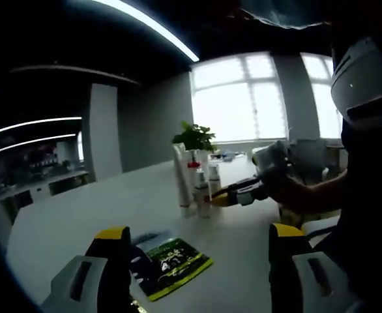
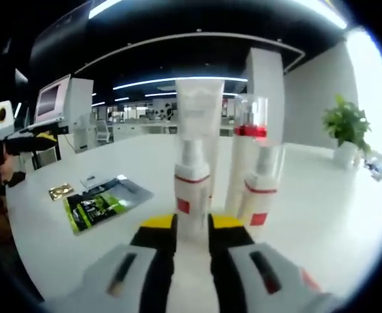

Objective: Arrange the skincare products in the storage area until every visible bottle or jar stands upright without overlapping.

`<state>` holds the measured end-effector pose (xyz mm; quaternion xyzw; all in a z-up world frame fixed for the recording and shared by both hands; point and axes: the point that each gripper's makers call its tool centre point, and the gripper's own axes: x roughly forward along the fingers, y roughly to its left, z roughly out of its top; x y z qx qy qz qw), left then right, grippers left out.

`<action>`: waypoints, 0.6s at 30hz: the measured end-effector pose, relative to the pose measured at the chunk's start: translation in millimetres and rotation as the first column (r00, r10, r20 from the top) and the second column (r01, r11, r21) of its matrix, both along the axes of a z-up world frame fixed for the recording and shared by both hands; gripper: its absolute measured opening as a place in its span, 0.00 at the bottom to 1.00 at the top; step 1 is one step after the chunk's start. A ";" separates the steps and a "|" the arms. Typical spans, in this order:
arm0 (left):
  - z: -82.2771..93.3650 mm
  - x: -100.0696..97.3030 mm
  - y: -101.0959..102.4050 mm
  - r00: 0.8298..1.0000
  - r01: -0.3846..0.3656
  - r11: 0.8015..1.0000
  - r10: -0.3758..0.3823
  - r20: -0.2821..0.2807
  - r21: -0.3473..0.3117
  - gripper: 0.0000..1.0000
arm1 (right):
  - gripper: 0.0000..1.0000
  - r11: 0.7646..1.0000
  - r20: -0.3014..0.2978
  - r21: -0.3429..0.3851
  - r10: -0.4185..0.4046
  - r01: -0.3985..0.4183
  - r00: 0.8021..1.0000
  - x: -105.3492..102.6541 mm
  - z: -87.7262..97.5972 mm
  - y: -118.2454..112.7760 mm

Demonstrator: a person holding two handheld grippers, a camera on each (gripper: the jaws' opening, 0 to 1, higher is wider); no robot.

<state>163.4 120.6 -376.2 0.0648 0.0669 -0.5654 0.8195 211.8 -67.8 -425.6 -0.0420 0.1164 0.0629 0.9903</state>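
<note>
White bench (image 2: 321, 215) in an open office, windows behind. Right tongs (image 2: 192, 225) narrowed around the base of a small pump bottle (image 2: 192, 189), apparently gripping it to keep it upright. Cluster at 12 o'clock: one tall tube (image 2: 199, 107), one red-collared bottle (image 2: 248, 153), two pump bottles, second (image 2: 261, 189) at 1 o'clock. One green sachet (image 2: 98, 207) at 9 o'clock. Left tongs (image 1: 194, 241) wide apart, holding nothing.

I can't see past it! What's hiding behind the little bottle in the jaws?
Behind the little bottle stands a tall white tube. The bottle covers the tube's lower part.
</note>
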 end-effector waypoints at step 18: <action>1.4 -1.5 6.0 1.000 -0.011 1.000 0.011 0.005 0.005 0.88 | 0.22 0.998 0.073 0.005 -0.068 0.068 0.995 29.2 12.5 -1.0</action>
